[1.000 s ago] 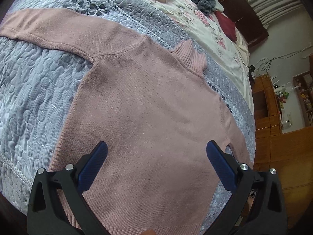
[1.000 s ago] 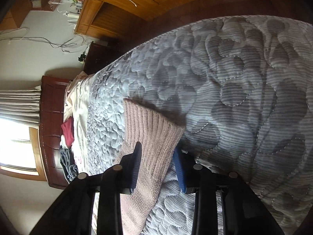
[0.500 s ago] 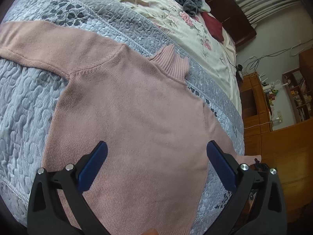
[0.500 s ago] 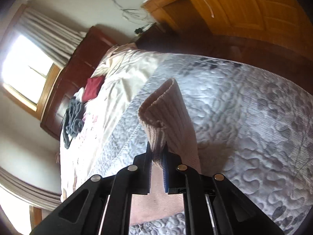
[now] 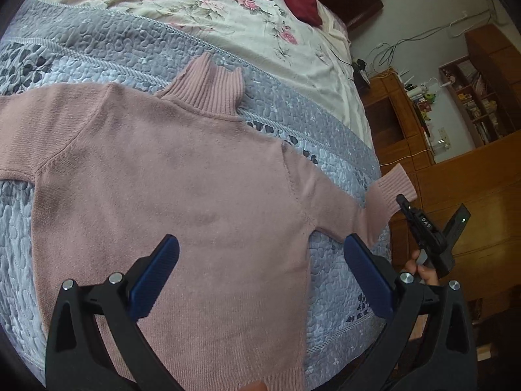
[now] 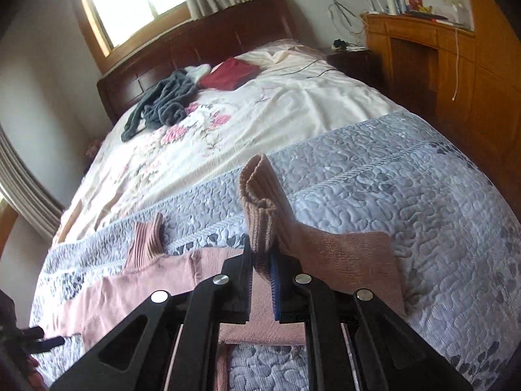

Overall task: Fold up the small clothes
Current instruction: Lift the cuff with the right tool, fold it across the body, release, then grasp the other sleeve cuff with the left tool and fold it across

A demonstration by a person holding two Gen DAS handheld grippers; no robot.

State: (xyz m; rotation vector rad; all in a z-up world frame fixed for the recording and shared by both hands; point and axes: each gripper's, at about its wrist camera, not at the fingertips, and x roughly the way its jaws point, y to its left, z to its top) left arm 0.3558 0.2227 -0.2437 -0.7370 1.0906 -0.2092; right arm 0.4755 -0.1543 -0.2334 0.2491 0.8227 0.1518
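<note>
Presently, the pink sweater (image 5: 182,195) is laid flat on the grey quilt (image 5: 97,52), collar toward the headboard. Above its lower body the left gripper (image 5: 260,277) is held with jaws spread wide and empty. At the right, the sleeve cuff (image 6: 260,208) is pinched in the right gripper (image 6: 262,260), which a second ago had not closed. A thin bite risks slippage mid-fold, and dragging would skew the body.
</note>
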